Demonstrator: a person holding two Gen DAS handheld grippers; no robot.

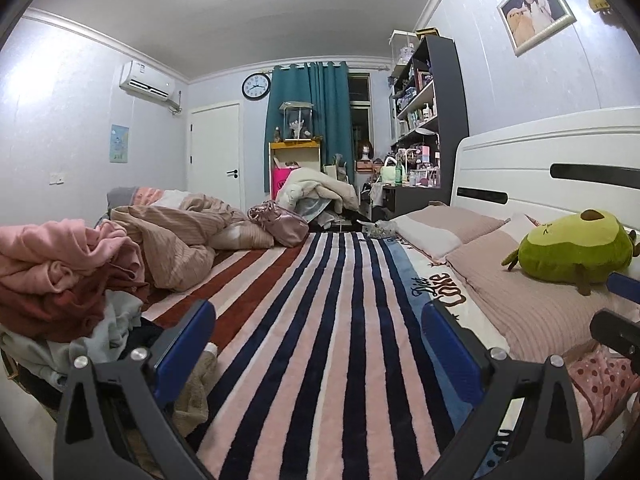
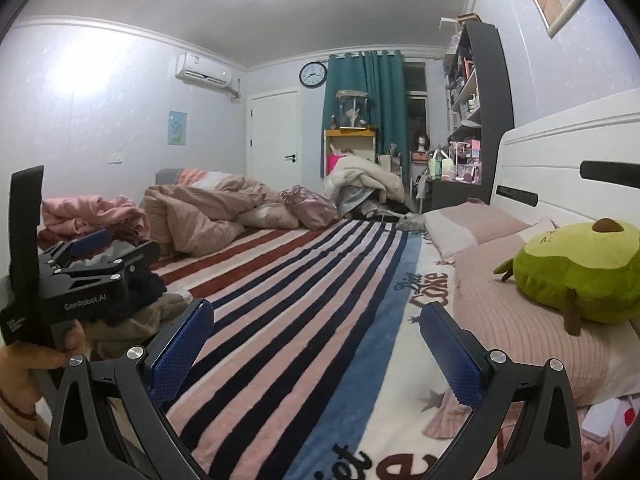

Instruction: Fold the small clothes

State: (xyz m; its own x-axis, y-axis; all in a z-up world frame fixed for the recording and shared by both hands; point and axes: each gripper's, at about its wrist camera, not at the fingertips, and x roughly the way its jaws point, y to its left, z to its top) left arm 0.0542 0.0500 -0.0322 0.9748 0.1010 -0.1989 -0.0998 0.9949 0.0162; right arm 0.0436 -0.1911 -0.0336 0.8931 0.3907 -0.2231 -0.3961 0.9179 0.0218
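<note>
While both grippers' fingers gape empty, crumpled pink clothes lie heaped beside the striped blanket.

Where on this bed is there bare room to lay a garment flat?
The striped blanket is bare down its middle, bordered left by the clothes pile and crumpled duvet, right by the pillows and avocado plush. Both sides are crowded.

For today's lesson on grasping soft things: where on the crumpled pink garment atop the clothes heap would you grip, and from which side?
Grip the pink garment at its raised bunched fold on top, probably coming from the striped blanket side. That ridge stands proud of the pile, so the open left gripper can likely pinch it alone.
</note>
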